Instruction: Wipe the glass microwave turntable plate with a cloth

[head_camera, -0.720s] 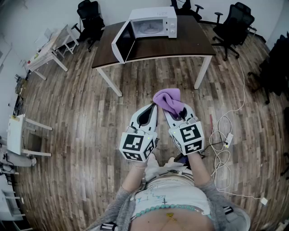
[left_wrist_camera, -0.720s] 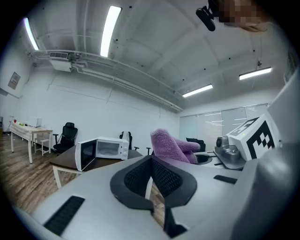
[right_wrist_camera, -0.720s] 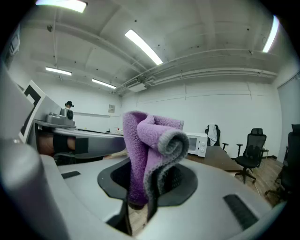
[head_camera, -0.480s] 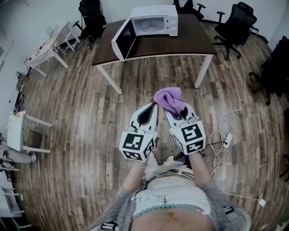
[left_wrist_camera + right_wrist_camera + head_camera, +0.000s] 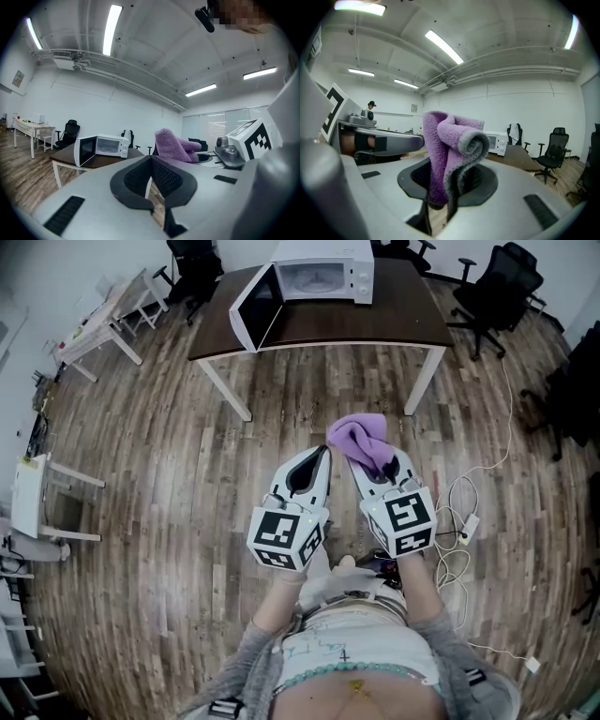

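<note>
My right gripper (image 5: 373, 459) is shut on a folded purple cloth (image 5: 360, 441), which sticks up between its jaws in the right gripper view (image 5: 450, 154). Beside it my left gripper (image 5: 323, 455) is shut with nothing between its jaws (image 5: 151, 161). Both are held over the wooden floor, well short of the table. A white microwave (image 5: 323, 270) stands on the dark table (image 5: 375, 324) ahead, its door (image 5: 251, 307) swung open to the left. A pale round turntable plate shows dimly inside the cavity (image 5: 314, 279). The microwave also shows far off in the left gripper view (image 5: 99, 148).
Black office chairs (image 5: 487, 292) stand right of the table and another (image 5: 195, 263) behind its left end. White side tables (image 5: 94, 329) line the left wall. A cable and power strip (image 5: 466, 521) lie on the floor to my right.
The view has come nearer the table and microwave. Both grippers kept their pose, the right one still holding the cloth.
</note>
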{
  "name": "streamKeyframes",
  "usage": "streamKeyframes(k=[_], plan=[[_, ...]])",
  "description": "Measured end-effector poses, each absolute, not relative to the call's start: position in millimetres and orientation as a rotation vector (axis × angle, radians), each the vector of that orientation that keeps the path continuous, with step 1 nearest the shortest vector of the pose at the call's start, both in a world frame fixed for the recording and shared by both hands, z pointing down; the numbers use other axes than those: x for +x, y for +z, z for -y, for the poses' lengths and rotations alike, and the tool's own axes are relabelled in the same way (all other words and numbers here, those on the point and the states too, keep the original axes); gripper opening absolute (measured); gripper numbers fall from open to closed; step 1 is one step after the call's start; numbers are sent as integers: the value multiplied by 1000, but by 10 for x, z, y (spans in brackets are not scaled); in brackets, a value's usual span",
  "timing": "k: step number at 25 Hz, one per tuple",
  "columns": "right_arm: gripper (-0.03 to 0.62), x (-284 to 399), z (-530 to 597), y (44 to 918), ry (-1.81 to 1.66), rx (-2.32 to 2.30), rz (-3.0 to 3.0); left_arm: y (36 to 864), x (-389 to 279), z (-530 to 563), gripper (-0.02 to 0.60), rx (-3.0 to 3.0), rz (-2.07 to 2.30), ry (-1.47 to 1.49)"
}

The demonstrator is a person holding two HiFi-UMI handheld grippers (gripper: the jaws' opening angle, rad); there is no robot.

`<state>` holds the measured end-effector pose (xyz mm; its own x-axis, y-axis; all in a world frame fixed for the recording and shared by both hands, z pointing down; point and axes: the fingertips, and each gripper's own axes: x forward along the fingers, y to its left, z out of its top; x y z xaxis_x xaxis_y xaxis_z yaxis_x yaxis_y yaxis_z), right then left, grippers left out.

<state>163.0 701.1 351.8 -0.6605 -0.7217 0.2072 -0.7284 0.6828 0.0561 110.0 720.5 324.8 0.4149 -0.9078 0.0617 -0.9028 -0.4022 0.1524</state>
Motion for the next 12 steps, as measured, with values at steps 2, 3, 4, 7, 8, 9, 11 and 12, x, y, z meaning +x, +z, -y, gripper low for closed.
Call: streamKeyframes(k=[2, 3, 4, 7, 8, 9, 11, 12], plan=[[114, 1637, -6962, 3550, 62, 1182, 2678, 3281, 1094, -7154, 11, 2500, 1599, -51], [114, 1627, -6927, 3565, 71, 1181, 2676, 3290, 1082, -7114, 11, 2500, 1592, -53], [114, 1609, -6884, 3577, 77, 1179, 2673, 3294, 1063, -7066, 11, 2500, 1587, -55], [114, 1537, -6737, 3598, 79, 1185, 2657, 3295, 985, -6893, 11, 2509, 1571, -59], [114, 1512, -6680, 3597, 81, 1193, 2650, 3289, 957, -6827, 11, 2514, 1561, -61], [114, 1489, -6617, 3590, 82, 1203, 2644, 3277, 931, -6755, 11, 2522, 1549, -63], [114, 1444, -6457, 3553, 79, 1229, 2634, 3235, 880, -6590, 11, 2543, 1528, -64], [114, 1420, -6363, 3530, 74, 1244, 2630, 3212, 854, -6497, 11, 2554, 1519, -67]])
